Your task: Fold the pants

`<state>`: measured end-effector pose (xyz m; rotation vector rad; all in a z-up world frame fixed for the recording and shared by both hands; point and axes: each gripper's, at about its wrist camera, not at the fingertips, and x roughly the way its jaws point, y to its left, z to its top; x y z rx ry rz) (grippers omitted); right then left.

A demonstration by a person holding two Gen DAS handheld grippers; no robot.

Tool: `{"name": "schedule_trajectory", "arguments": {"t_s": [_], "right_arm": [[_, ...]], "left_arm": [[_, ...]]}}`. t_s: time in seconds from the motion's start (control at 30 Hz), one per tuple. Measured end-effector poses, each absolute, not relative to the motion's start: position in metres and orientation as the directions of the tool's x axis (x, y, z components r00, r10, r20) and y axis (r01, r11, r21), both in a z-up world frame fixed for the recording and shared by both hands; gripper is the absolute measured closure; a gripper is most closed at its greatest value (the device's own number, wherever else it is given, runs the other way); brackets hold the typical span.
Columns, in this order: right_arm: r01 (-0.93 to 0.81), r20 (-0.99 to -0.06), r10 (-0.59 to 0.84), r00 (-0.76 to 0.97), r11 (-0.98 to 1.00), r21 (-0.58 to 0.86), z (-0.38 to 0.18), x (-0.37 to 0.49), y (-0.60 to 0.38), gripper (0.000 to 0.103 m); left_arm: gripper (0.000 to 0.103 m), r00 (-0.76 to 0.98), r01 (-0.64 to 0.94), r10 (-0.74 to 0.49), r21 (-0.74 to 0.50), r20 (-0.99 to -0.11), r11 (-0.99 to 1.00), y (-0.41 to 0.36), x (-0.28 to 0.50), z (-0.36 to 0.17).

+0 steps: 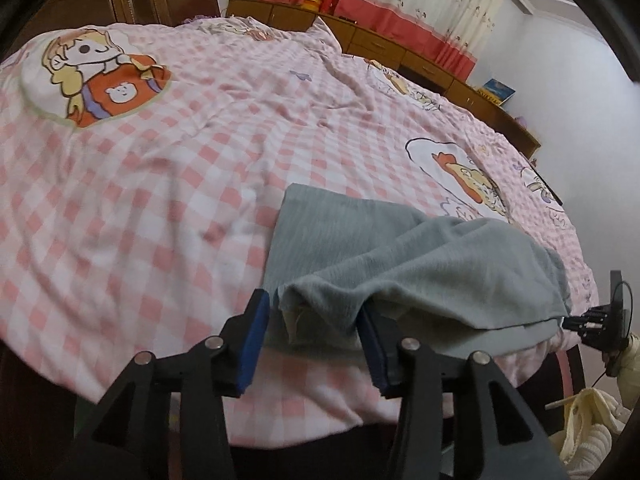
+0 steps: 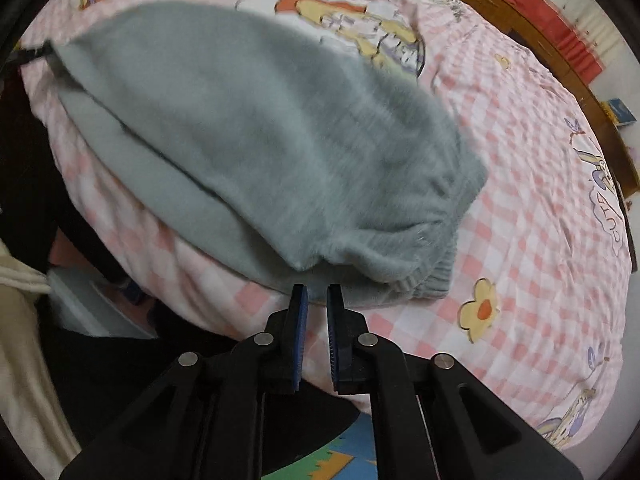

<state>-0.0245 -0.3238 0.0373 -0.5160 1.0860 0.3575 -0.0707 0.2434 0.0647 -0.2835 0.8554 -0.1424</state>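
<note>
Grey knit pants lie folded near the front edge of a bed with a pink checked cover. My left gripper stands wide open at the pants' near left end. The raised cloth edge sits between its blue pads and drapes over the right one. In the right wrist view the pants fill the centre, the ribbed waistband nearest me. My right gripper has its fingers only narrowly apart, tips touching the pants' near edge, with no cloth pinched between them. It also shows at the pants' right end.
The bed's front edge drops off just below both grippers. A low wooden cabinet runs along the far wall under curtains, with a blue book on it. A cream knitted thing lies at the lower right. A coloured floor mat shows below.
</note>
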Motion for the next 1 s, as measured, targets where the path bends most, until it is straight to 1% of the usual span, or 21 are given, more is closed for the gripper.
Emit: {"name": "schedule_trajectory", "arguments": {"t_s": [0.17,0.2,0.33,0.43,0.6,0.7,0.77,0.8,1.0], "right_arm": [[-0.519,-0.864,0.114,0.491,0.835,-0.185,0.080,-0.031,-0.314,0.078],[-0.524,-0.855,0.137,0.501,0.834,-0.173,0.086,-0.031,-0.308,0.077],[-0.561,-0.833,0.228,0.505,0.819,-0.116,0.090,-0.024,-0.271,0.077],[-0.596,-0.818,0.289,0.497,0.799,-0.080,0.081,-0.020,-0.230,0.077],[-0.625,-0.811,0.364,0.458,0.780,-0.003,0.057,-0.004,-0.169,0.077],[-0.629,-0.815,0.374,0.443,0.777,0.014,0.045,0.005,-0.140,0.077],[-0.609,-0.812,0.392,0.432,0.791,0.057,0.039,0.011,-0.128,0.077],[-0.597,-0.812,0.399,0.425,0.798,0.080,0.036,0.013,-0.125,0.077],[-0.531,-0.819,0.404,0.408,0.834,0.148,0.012,0.022,-0.129,0.076]], "left_arm": [[0.056,0.689,-0.008,-0.198,-0.280,-0.698,0.960,0.246,-0.087,0.083],[0.055,0.694,-0.006,-0.200,-0.283,-0.692,0.959,0.247,-0.089,0.087],[0.053,0.705,0.003,-0.227,-0.316,-0.672,0.949,0.251,-0.098,0.098],[0.052,0.723,-0.014,-0.212,-0.321,-0.658,0.947,0.252,-0.095,0.105],[0.050,0.709,-0.076,-0.161,-0.302,-0.686,0.950,0.251,-0.061,0.102],[0.051,0.697,-0.050,-0.208,-0.336,-0.686,0.940,0.242,-0.037,0.095],[0.071,0.664,-0.008,-0.263,-0.358,-0.700,0.934,0.231,-0.024,0.088],[0.086,0.639,0.004,-0.270,-0.349,-0.720,0.937,0.223,-0.018,0.081],[0.086,0.569,-0.020,-0.166,-0.216,-0.805,0.976,0.199,-0.017,0.049]]}}
